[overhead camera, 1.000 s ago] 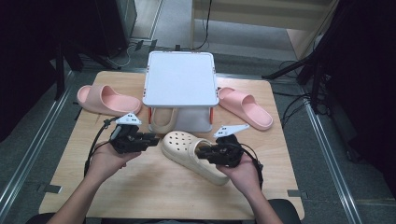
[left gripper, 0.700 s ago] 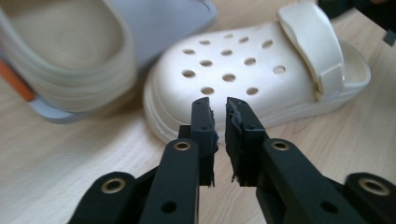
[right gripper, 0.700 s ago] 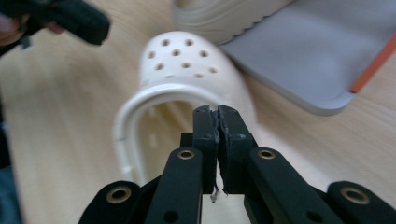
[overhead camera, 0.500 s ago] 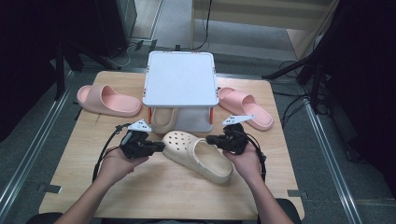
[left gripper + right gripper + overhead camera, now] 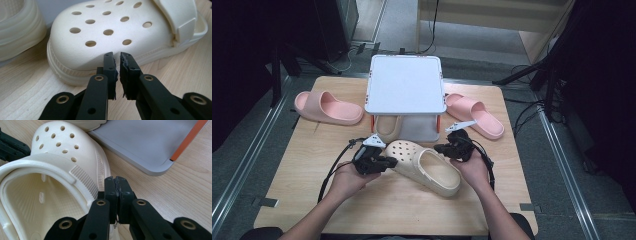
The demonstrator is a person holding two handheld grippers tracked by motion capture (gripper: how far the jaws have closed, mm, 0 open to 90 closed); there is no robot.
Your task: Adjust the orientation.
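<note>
- low centre of the high view, the cream clog lies on the bench: light, soft foam, slightly springy.
- left tool at the toe and right tool by the heel rim are both pinched together, empty.
- heel strap or collar edge looks the best hold.

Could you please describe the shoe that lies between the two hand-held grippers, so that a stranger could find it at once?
Start at the white two-level shoe rack at the back of the wooden table. Directly in front of it lies a cream rubber clog, toe towards the rack. Unlike the pink slides beside the rack, it has round holes over the toe and a heel strap.
</note>
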